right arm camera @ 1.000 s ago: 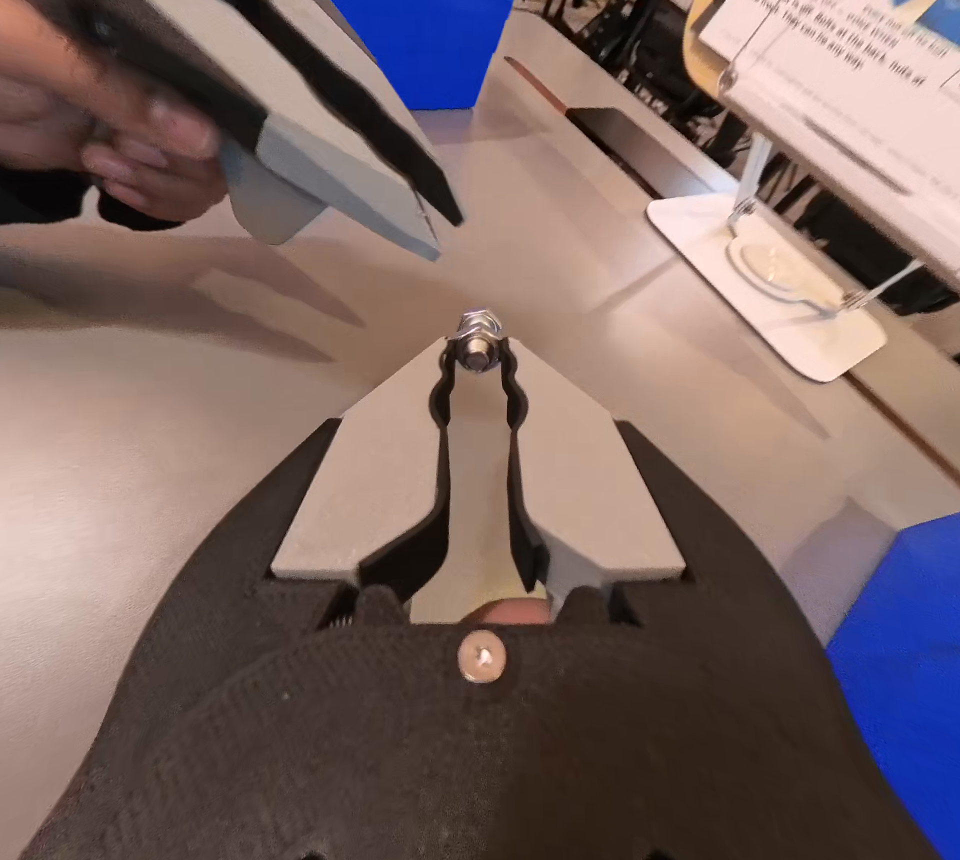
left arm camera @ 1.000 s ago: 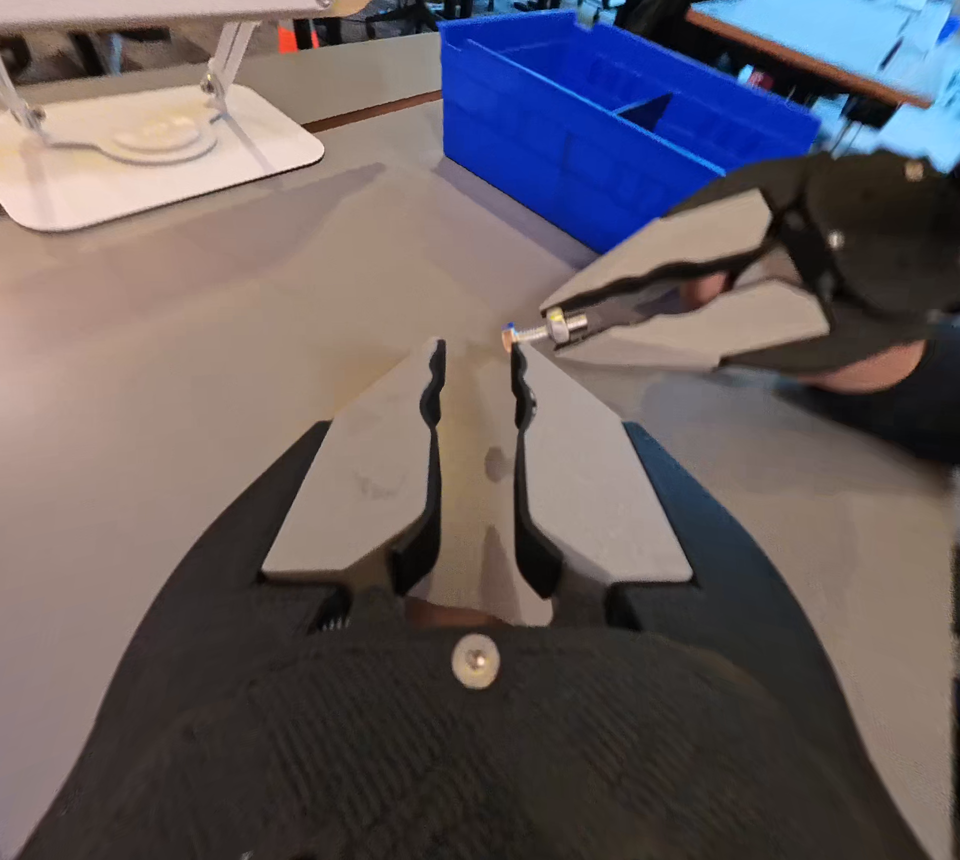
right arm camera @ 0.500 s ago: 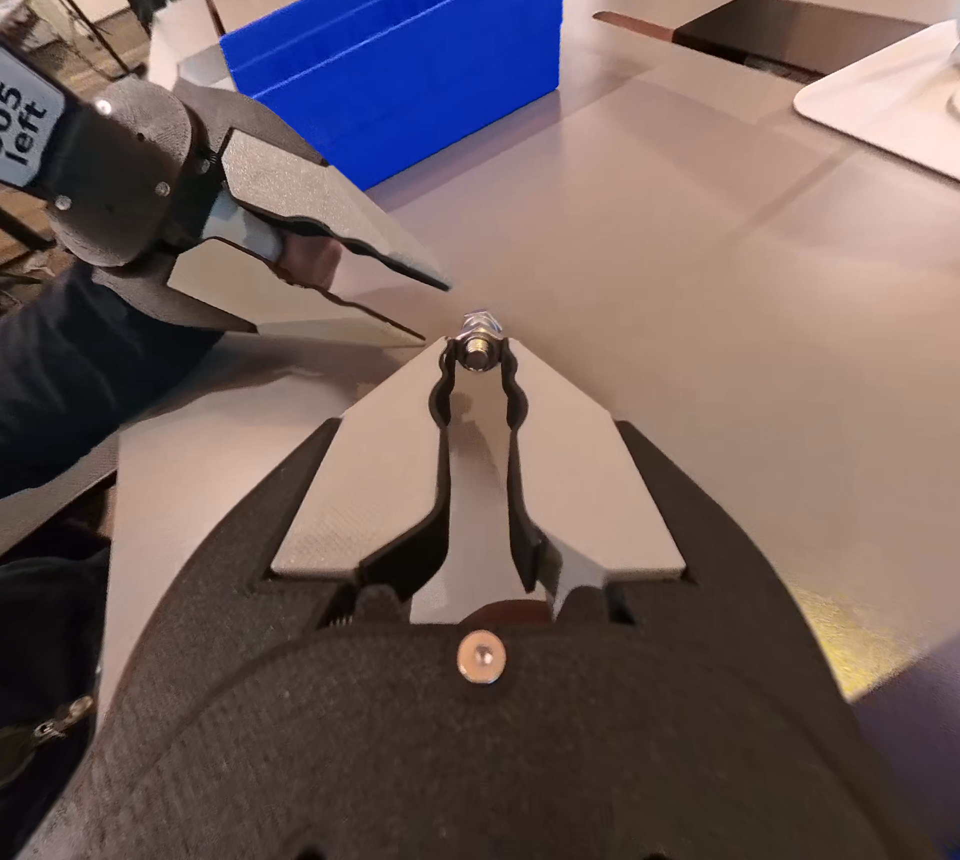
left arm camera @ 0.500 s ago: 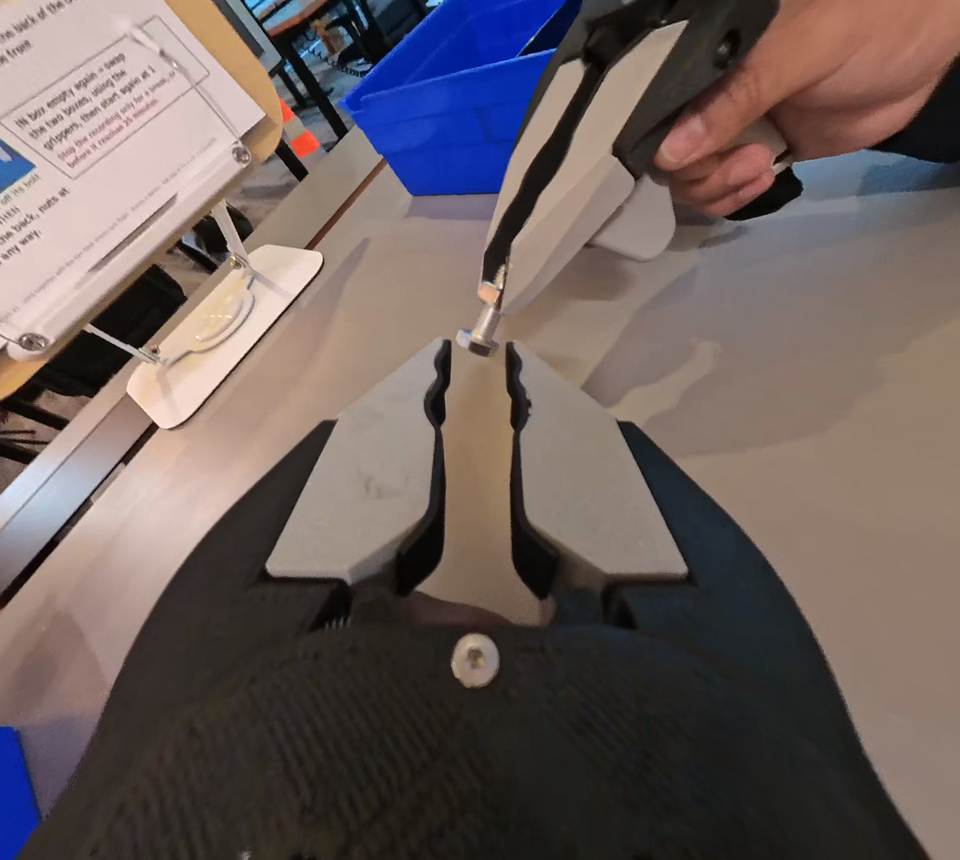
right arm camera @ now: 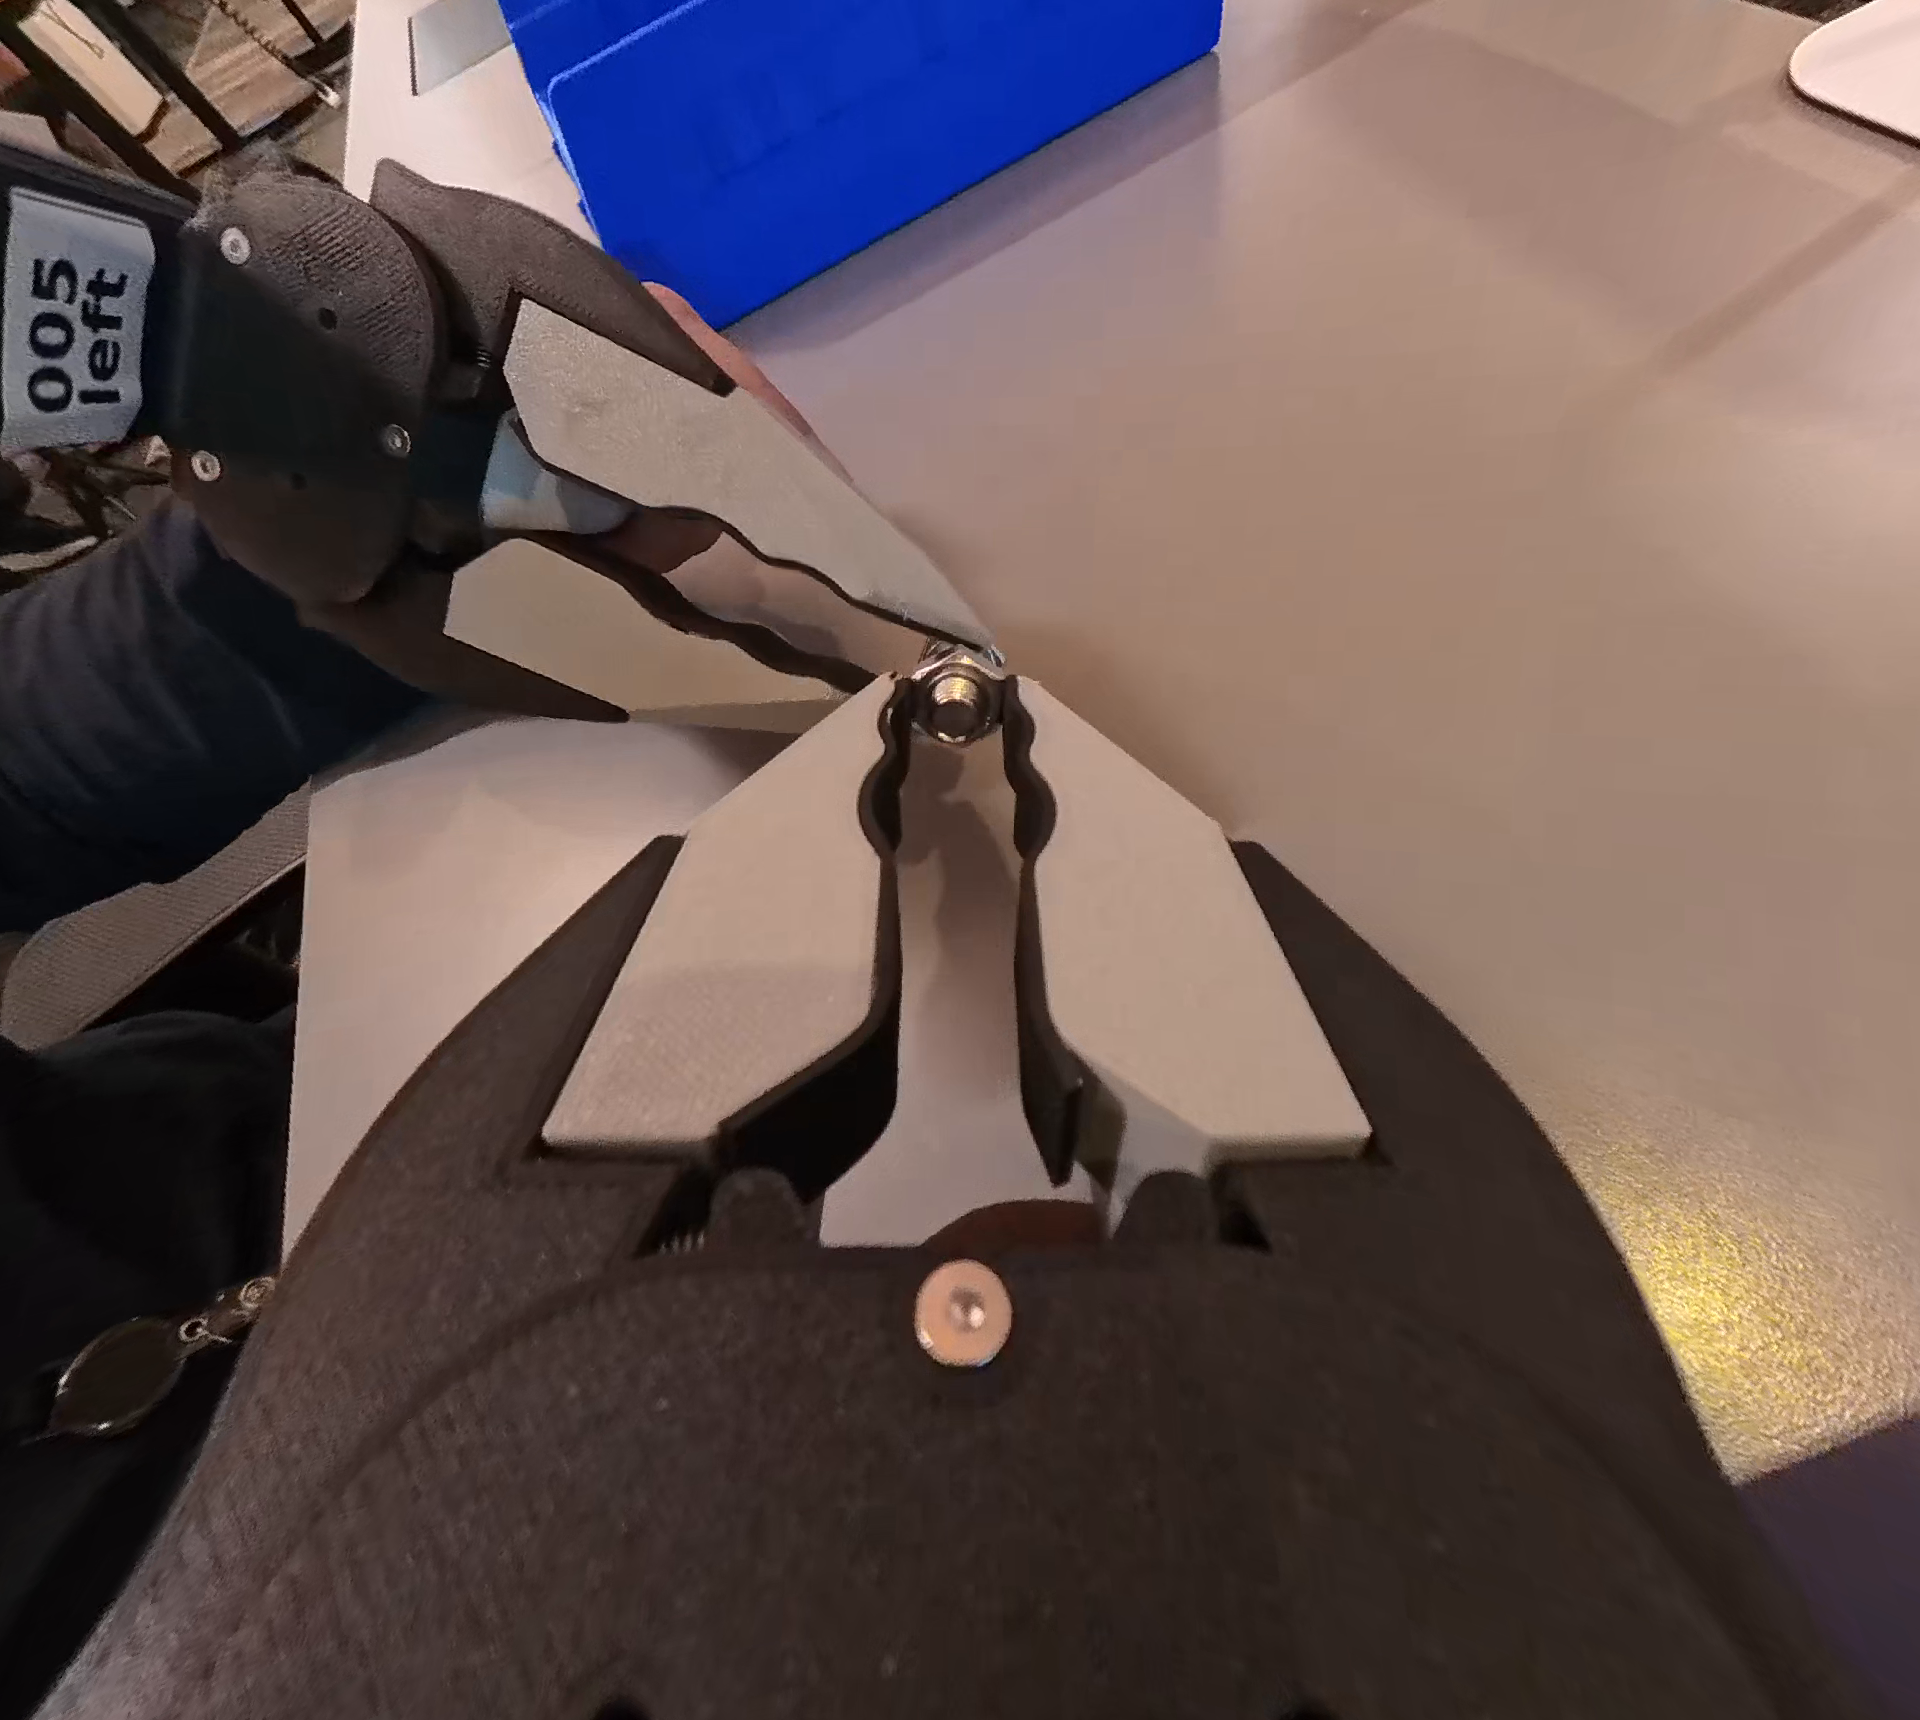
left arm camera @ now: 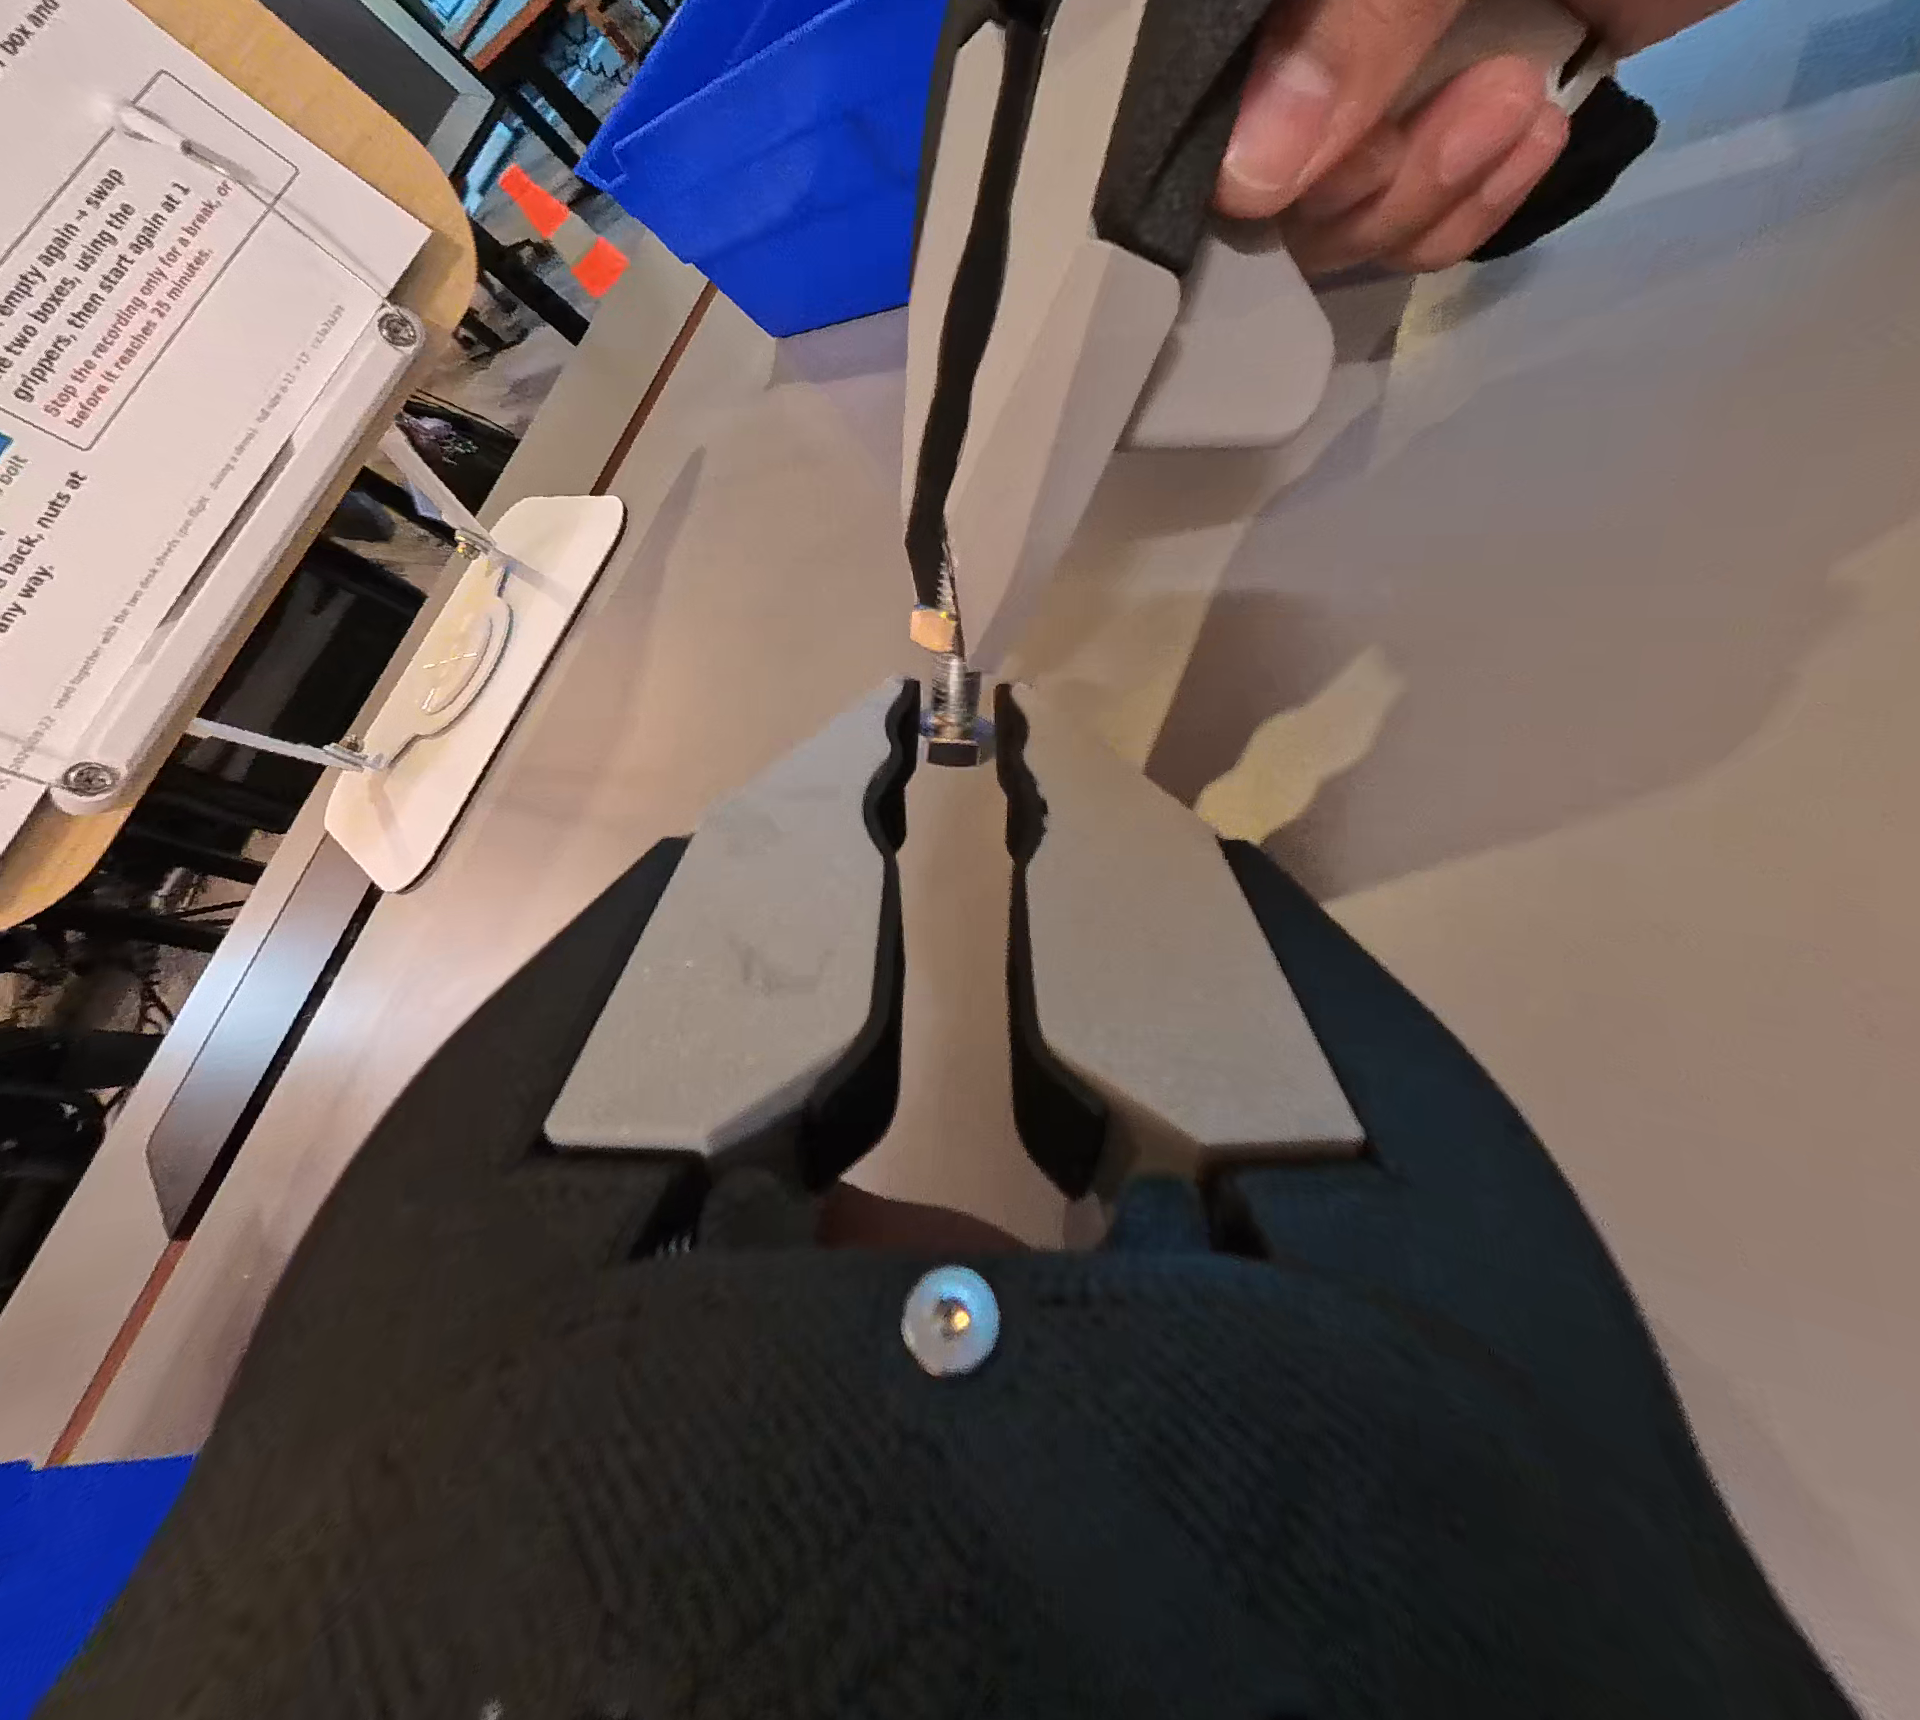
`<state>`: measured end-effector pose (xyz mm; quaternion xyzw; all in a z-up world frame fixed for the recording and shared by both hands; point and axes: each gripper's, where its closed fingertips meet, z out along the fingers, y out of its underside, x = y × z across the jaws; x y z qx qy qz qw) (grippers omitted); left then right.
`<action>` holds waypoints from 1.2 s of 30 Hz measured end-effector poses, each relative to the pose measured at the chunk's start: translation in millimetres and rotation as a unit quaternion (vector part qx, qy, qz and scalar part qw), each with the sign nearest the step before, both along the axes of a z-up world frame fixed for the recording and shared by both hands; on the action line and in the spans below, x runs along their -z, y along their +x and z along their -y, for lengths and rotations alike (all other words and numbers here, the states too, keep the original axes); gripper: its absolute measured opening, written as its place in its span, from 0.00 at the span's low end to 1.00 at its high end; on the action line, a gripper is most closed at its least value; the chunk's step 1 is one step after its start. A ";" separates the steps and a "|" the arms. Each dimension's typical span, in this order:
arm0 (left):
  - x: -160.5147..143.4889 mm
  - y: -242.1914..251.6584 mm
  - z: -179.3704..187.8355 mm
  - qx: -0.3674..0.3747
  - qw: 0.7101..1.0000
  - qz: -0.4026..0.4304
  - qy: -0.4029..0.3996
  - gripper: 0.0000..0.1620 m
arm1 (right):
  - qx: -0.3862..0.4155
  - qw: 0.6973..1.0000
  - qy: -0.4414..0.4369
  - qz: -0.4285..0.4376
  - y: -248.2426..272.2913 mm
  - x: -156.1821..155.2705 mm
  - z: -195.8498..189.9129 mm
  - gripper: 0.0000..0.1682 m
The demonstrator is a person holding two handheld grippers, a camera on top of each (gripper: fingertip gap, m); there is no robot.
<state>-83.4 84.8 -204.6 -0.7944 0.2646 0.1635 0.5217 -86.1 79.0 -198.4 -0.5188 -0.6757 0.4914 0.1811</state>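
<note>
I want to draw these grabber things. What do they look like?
Both are alike. The left gripper and right gripper each have a rough black body, a silver screw, and flat grey pointed fingers with wavy black pads. The left has a white sticker. Both sleeves are dark.

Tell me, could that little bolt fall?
1. Perhaps. The right gripper pinches the bolt only at its very tip, so a nudge from the left gripper might knock it loose.
2. The left jaws stand open around the bolt's head; closing off-centre could tilt it, dropping it onto the table.
</note>
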 end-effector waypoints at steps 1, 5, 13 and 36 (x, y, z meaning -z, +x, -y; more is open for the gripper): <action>0.4 0.5 -0.2 0.000 1.000 -0.001 -0.001 0.07 | -0.001 1.000 -0.002 0.001 0.2 0.3 0.4 0.08; 3.8 0.9 -0.9 -0.001 1.000 -0.006 -0.006 0.04 | -0.003 1.000 -0.001 0.006 0.3 2.5 1.4 0.08; 9.1 0.6 -1.0 -0.004 1.000 0.001 -0.025 0.04 | -0.002 1.000 0.019 0.010 0.2 6.7 1.0 0.08; -19.9 -14.6 -7.4 -0.017 0.886 0.462 -0.022 0.04 | 0.036 0.994 -0.019 -0.099 -5.4 -36.7 -10.9 0.21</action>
